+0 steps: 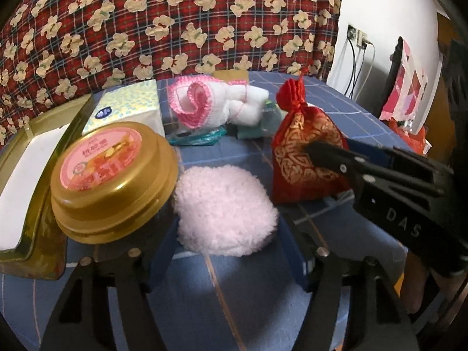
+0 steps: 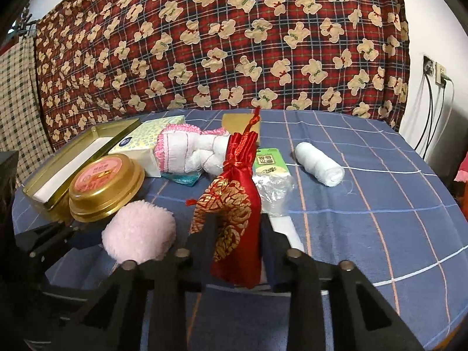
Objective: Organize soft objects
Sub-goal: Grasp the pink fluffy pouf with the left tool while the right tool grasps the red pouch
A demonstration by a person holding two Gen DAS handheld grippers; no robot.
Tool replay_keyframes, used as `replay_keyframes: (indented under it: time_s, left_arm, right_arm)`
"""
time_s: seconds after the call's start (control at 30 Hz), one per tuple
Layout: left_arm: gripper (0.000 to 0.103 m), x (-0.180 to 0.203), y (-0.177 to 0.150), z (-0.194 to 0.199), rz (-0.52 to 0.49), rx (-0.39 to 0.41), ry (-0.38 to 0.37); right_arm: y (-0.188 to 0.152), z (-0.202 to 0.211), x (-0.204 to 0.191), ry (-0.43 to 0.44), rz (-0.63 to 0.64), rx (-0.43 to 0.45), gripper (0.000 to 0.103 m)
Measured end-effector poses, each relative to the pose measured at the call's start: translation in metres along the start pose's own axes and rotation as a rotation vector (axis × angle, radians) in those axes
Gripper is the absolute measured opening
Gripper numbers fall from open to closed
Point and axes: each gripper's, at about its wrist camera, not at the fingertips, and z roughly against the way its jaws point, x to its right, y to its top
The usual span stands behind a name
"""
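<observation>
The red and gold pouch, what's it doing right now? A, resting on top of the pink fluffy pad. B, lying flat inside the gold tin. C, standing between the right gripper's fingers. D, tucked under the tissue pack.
C: the red and gold pouch stands upright on the blue cloth with the right gripper closed on its sides, apart from the pink fluffy pad.

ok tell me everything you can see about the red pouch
The red pouch is shiny satin-like cloth with a gold woven pattern, gathered at the neck by a red cord that ends in a tassel. It stands upright on the blue checked tablecloth, right of the pink fluffy pad and in front of a clear plastic wrapper. The right gripper has its jaws pressed on the pouch's lower body from both sides.
</observation>
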Motion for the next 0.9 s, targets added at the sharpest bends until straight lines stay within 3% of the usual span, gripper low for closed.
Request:
replay_keyframes:
  time_s: [0.07,0.2,0.4,0.9]
  left_arm:
    - [0.046,0.000,0.002,-0.001,0.001,0.005,-0.002]
    - [0.028,0.006,0.004,-0.003,-0.024,0.020,-0.022]
    - [0.023,0.005,0.007,-0.001,-0.048,0.047,-0.057]
    - [0.022,0.008,0.027,0.010,-0.077,0.128,-0.091]
  right_arm:
    - [-0.001,0.000,-0.001,0.012,0.006,0.004,0.019]
    - [-0.001,0.001,-0.003,0.039,0.014,0.016,0.014]
    - [0.000,0.005,0.001,0.047,-0.014,0.067,0.012]
    - [0.010,0.015,0.007,0.041,-0.044,0.177,0.012]
